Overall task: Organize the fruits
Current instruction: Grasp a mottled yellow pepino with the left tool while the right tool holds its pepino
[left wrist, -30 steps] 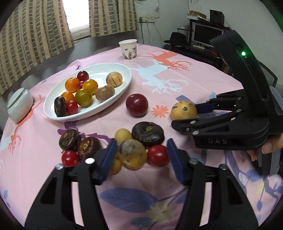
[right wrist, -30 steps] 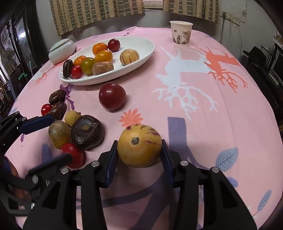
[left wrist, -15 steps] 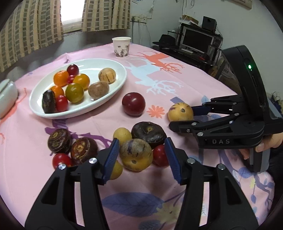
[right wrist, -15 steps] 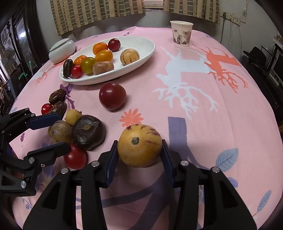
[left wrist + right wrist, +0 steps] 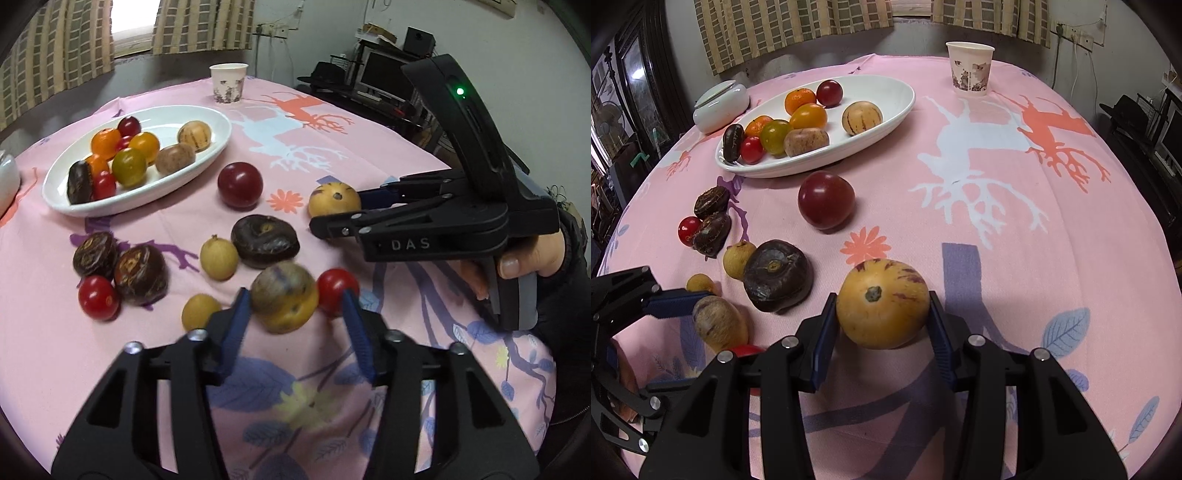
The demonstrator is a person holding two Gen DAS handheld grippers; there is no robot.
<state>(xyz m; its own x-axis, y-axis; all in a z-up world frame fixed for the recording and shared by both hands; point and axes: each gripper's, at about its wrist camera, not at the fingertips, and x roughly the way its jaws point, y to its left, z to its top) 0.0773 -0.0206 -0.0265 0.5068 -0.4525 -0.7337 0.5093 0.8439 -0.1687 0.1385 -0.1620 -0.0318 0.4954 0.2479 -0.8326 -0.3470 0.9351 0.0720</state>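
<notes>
A mottled brown-yellow fruit (image 5: 284, 297) lies on the pink cloth between the closing jaws of my left gripper (image 5: 294, 295). Its left pad touches the fruit; a red cherry tomato (image 5: 338, 290) sits by the right pad, which stays clear of the fruit. In the right wrist view the left gripper (image 5: 705, 339) reaches in at the lower left around that same fruit (image 5: 718, 325). My right gripper (image 5: 882, 317) is shut on a yellow purple-striped melon (image 5: 882, 302) resting on the cloth. The white oval plate (image 5: 882, 92) at the back left holds several fruits.
Loose on the cloth are a dark red plum (image 5: 826, 199), a dark brown fruit (image 5: 777, 275), small yellow fruits (image 5: 218, 257) and two dark fruits with a cherry tomato (image 5: 98, 297). A paper cup (image 5: 970, 68) and a white lidded jar (image 5: 720, 107) stand at the back.
My left gripper has moved forward and down over the mottled fruit and its jaws have narrowed around it. The right gripper and its melon have kept still.
</notes>
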